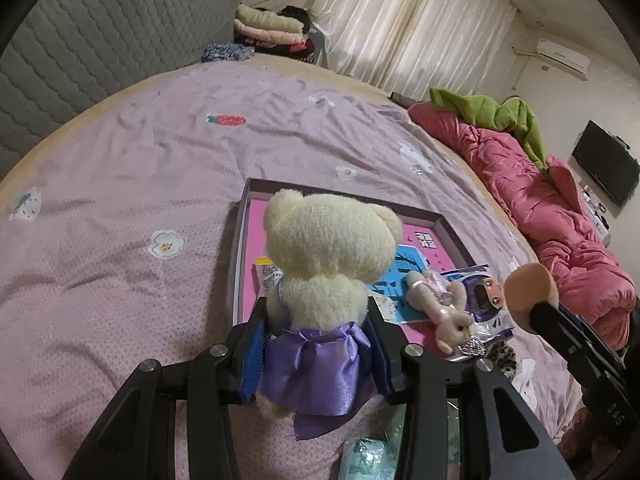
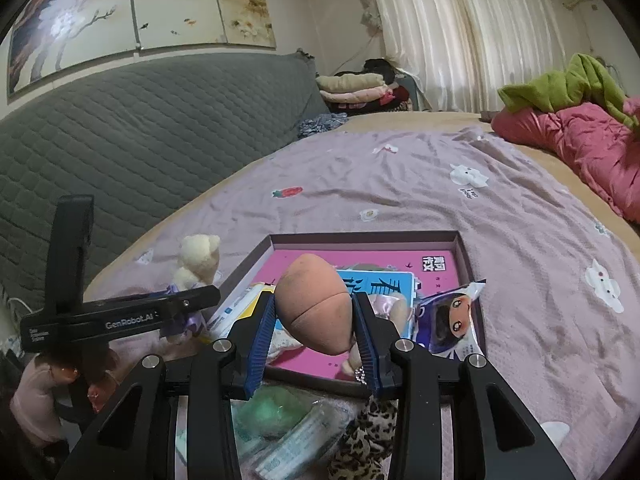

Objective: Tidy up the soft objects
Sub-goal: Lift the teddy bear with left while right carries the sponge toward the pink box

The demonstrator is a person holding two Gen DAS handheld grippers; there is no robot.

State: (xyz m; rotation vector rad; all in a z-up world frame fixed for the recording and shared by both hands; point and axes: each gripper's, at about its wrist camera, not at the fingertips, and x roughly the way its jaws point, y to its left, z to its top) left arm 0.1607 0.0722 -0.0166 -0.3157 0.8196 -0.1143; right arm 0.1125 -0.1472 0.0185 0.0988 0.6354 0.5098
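A: Over the shallow purple-walled box with a pink floor [image 1: 245, 216], what does the left gripper [image 1: 316, 344] grip?
B: A cream plush bear in a purple satin skirt [image 1: 328, 248], clamped at its waist.
A: And the right gripper [image 2: 314, 332]?
B: Closed on a peach teardrop makeup sponge [image 2: 314, 304], above that box.

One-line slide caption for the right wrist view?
Right gripper holds a peach makeup sponge above the pink-lined box on the bed, left gripper alongside with cream teddy bear.

"GenRobot.AI" stands in white on the black arm of the left gripper [image 2: 120, 316], left of the right gripper's jaws.
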